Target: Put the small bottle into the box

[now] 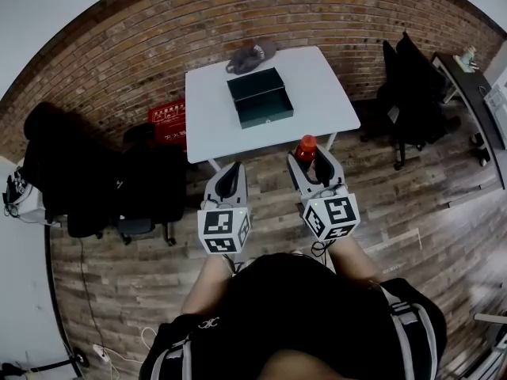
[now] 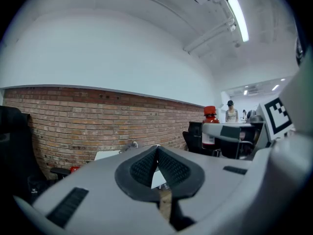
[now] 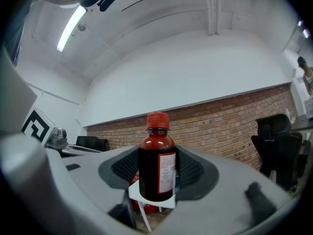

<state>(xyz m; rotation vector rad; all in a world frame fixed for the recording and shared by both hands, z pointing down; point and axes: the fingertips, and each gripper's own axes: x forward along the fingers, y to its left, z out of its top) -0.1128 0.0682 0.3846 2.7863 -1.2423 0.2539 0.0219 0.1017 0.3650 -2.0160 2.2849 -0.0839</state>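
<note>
Tools, two: right tool (image 1: 309, 165) clasping one small bottle (image 3: 157, 165), left tool (image 2: 157, 153) closed; one box (image 1: 260, 96), perhaps one cap (image 1: 251, 55).

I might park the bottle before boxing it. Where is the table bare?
The table is bare right of the box, left of it, and along the near edge. It is crowded only at the far edge, where the grey cap lies.

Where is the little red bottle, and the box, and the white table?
small bottle (image 3: 157, 165): right gripper view, on its dark red body.
box (image 1: 257, 119): head view, on its front wall.
table (image 1: 321, 85): head view, on a bare part of its top.
</note>
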